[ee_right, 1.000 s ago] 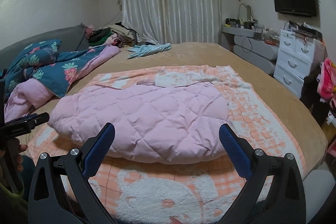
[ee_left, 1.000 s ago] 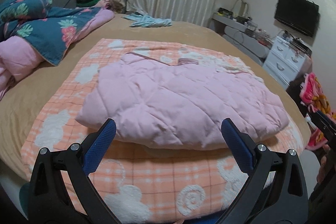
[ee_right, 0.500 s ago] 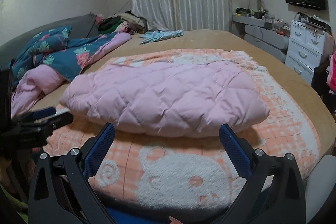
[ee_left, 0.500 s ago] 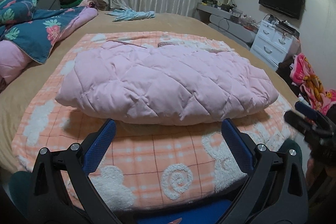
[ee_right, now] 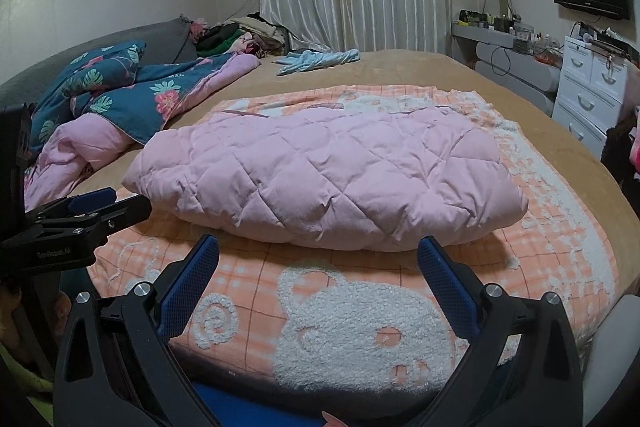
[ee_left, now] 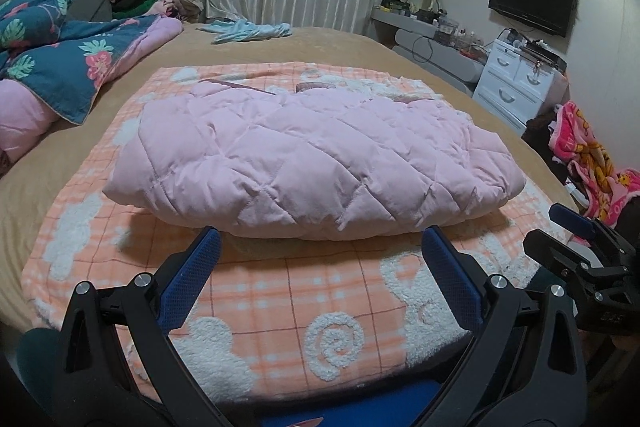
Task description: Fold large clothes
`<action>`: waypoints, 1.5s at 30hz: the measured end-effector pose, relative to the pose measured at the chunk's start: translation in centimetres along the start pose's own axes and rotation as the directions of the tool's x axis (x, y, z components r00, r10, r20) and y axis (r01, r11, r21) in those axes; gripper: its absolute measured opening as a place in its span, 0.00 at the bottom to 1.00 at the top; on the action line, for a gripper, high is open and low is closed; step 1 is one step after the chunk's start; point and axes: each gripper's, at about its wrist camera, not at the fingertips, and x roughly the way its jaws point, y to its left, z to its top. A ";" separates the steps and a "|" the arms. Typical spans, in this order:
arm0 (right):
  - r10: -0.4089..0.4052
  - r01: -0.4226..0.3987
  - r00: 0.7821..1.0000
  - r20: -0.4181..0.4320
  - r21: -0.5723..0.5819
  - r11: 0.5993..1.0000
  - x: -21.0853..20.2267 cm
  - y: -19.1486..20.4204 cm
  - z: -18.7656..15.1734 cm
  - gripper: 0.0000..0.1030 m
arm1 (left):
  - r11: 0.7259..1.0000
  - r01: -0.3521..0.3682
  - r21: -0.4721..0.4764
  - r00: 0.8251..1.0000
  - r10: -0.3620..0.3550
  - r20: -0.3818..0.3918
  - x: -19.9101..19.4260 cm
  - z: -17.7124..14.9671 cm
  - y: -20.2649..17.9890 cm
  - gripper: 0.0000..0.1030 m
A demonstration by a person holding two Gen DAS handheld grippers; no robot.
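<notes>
A pink quilted jacket (ee_left: 312, 163) lies folded into a puffy bundle on an orange plaid blanket (ee_left: 280, 307) on the bed; it also shows in the right wrist view (ee_right: 332, 179). My left gripper (ee_left: 320, 243) is open and empty, hovering just short of the bundle's near edge. My right gripper (ee_right: 318, 247) is open and empty, also just short of the near edge. The right gripper shows at the right of the left wrist view (ee_left: 576, 227), and the left gripper at the left of the right wrist view (ee_right: 92, 207).
A blue floral duvet (ee_right: 120, 95) and pink bedding (ee_right: 72, 151) lie at the bed's left. A light blue garment (ee_right: 316, 61) lies at the far end. White drawers (ee_left: 516, 83) and pink clothing (ee_left: 588, 155) stand right of the bed.
Both grippers have drawn back and lowered toward the bed's near edge, staying open. The folded jacket has not moved.
</notes>
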 end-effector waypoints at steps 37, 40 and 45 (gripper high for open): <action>0.008 -0.008 1.000 0.011 -0.007 1.000 0.0 -0.1 0.4 0.96 | 0.999 -0.037 0.004 0.999 0.037 -0.008 -0.2 0.0 0.2 0.91; 0.007 -0.007 1.000 0.012 -0.006 1.000 0.0 -0.1 0.4 0.96 | 0.999 -0.038 0.003 0.999 0.038 -0.008 -0.2 0.0 0.2 0.91; 0.007 -0.007 1.000 0.010 -0.004 1.000 0.1 -0.1 0.5 0.96 | 0.999 -0.043 0.002 0.999 0.043 -0.007 -0.4 0.0 0.4 0.91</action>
